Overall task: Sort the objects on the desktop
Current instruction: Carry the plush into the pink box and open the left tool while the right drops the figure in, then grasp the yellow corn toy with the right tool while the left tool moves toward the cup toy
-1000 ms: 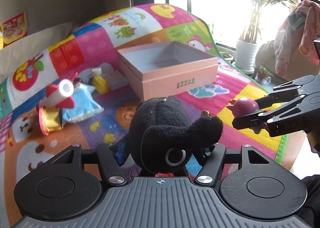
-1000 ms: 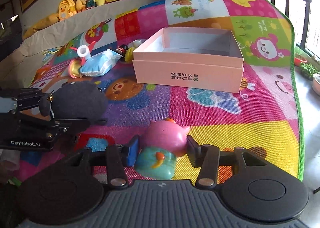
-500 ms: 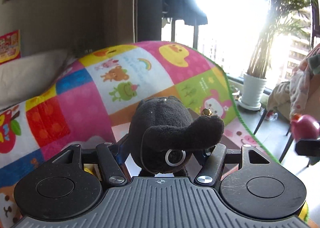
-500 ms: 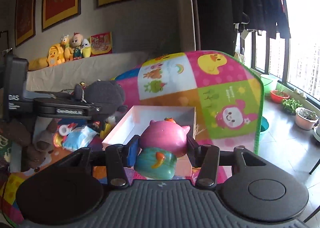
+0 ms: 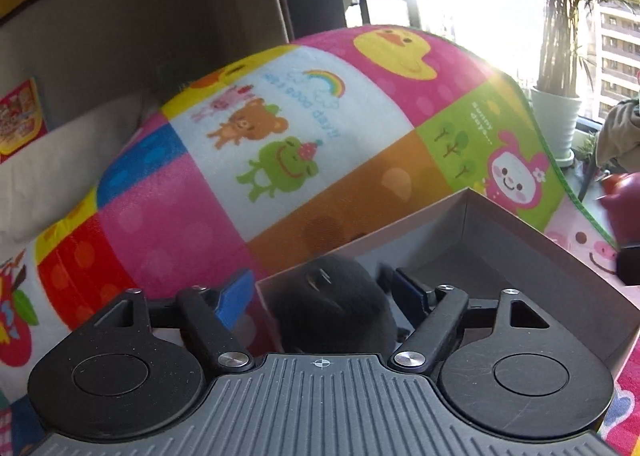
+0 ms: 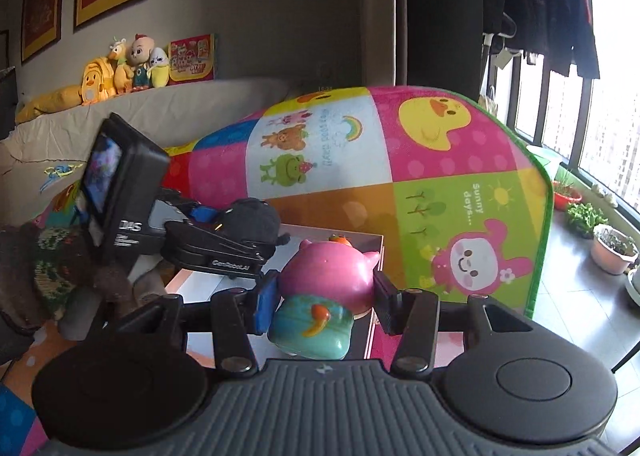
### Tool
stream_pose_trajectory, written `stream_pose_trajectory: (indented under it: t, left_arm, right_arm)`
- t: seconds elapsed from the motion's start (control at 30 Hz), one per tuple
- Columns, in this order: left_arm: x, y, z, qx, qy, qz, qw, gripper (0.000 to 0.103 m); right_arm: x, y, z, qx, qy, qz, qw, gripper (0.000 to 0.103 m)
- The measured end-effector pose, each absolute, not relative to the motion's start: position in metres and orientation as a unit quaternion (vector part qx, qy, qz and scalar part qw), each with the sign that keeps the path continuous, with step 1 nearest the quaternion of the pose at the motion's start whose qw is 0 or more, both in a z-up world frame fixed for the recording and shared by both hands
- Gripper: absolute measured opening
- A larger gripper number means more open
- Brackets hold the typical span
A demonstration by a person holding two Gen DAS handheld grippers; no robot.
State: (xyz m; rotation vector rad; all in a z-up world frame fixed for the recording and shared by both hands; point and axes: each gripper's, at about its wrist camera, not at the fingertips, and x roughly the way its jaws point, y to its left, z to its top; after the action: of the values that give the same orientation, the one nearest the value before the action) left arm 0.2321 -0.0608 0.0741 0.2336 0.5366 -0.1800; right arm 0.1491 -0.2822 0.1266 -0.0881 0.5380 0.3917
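Left gripper [image 5: 320, 292] jaws opening, I see black plush [image 5: 332, 304] loose between them over box [image 5: 560, 256], frame centre. Right gripper [image 6: 324, 296] clamps pink toy [image 6: 328, 268].

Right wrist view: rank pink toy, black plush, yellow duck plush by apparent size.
1. pink toy, though nearest the camera, so inflated
2. black plush
3. yellow duck plush, farthest back, so true size unsure
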Motion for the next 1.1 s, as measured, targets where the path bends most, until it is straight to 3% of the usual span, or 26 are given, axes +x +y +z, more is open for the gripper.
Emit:
stream_pose_trajectory:
  t: [0.23, 0.43, 0.67, 1.03, 1.1]
  left_arm:
    - [0.156, -0.013, 0.091, 0.027, 0.244, -0.093, 0.965, 0.094]
    - [0.097, 0.01, 0.073, 0.017, 0.257, -0.112, 0.96, 0.097]
    - [0.058, 0.037, 0.044, -0.02, 0.287, -0.117, 0.951, 0.099]
    - [0.034, 0.071, 0.038, -0.047, 0.278, -0.06, 0.958, 0.1]
    - [0.032, 0.075, 0.037, -0.042, 0.28, -0.043, 0.958, 0.1]
  right_arm:
    - [0.232, -0.241, 0.097, -0.01, 0.377, 0.172, 0.91, 0.049]
    - [0.28, -0.218, 0.081, -0.001, 0.39, 0.129, 0.912, 0.051]
    - [0.242, -0.22, 0.105, -0.025, 0.377, 0.159, 0.912, 0.062]
    - [0.187, -0.149, 0.131, -0.066, 0.356, 0.269, 0.893, 0.062]
    - [0.189, -0.121, 0.127, -0.069, 0.363, 0.286, 0.884, 0.053]
